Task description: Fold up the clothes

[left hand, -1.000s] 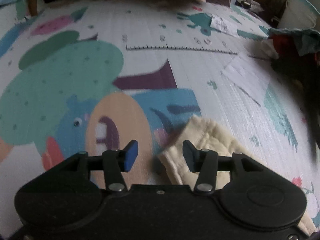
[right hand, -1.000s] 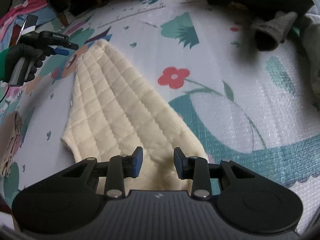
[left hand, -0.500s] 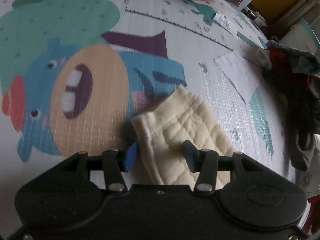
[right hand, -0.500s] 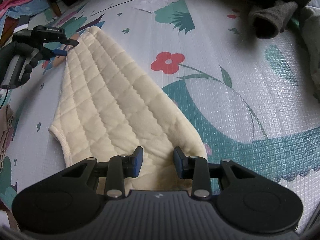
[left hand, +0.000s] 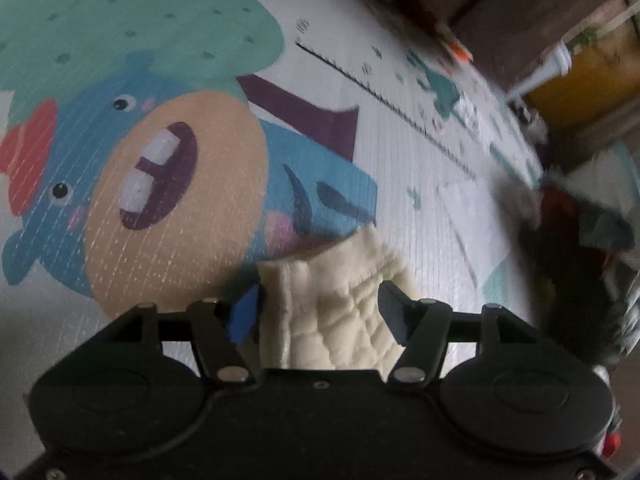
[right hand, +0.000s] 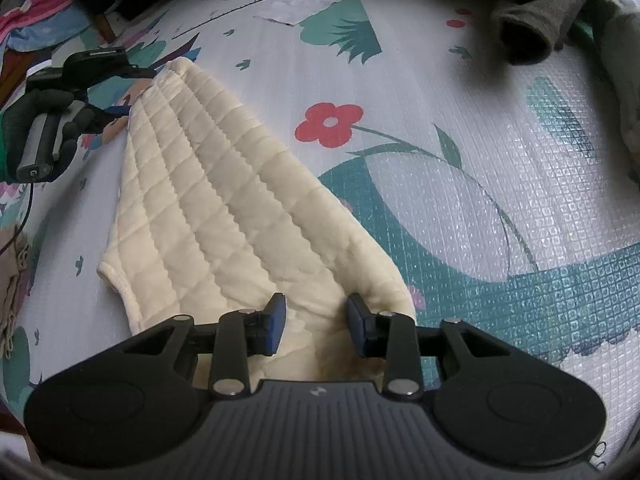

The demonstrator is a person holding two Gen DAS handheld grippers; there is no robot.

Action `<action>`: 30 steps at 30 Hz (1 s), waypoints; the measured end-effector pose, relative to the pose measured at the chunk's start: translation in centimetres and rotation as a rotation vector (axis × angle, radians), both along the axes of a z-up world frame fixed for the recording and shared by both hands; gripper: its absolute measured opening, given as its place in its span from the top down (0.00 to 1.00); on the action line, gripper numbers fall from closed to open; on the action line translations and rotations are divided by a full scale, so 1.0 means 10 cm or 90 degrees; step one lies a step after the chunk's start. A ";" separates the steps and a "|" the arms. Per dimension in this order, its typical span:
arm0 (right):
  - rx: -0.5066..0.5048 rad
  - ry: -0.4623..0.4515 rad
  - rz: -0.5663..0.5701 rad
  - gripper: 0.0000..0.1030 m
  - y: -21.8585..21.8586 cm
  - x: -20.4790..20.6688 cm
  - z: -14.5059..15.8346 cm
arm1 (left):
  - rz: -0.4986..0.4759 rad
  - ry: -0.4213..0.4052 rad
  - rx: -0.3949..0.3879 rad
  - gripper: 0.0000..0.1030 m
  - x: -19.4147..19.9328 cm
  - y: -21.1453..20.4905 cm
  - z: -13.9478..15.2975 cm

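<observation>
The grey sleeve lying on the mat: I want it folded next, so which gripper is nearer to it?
Right. The right gripper is over the cream garment, across open mat from the grey sleeve; the left gripper sits farther off.

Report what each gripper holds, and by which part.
Neither visibly grips. The cream quilted garment lies between both open grippers: hemmed end at left gripper, near end at right gripper.

A white foam play mat (right hand: 500, 184) printed with cartoon animals and flowers carries a cream quilted garment (right hand: 224, 208) lying flat, with dark clothes heaped (right hand: 528, 28) at its far edge.
</observation>
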State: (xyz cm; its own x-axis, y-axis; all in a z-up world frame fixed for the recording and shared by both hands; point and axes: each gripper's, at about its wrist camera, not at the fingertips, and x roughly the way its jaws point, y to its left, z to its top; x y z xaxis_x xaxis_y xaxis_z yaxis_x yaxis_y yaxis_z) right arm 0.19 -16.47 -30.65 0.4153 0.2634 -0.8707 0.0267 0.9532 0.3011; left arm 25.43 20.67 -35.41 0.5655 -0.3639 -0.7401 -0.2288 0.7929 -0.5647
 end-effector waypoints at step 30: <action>0.002 -0.010 -0.011 0.64 0.01 0.01 -0.04 | -0.031 -0.044 -0.098 0.62 -0.16 0.15 -0.21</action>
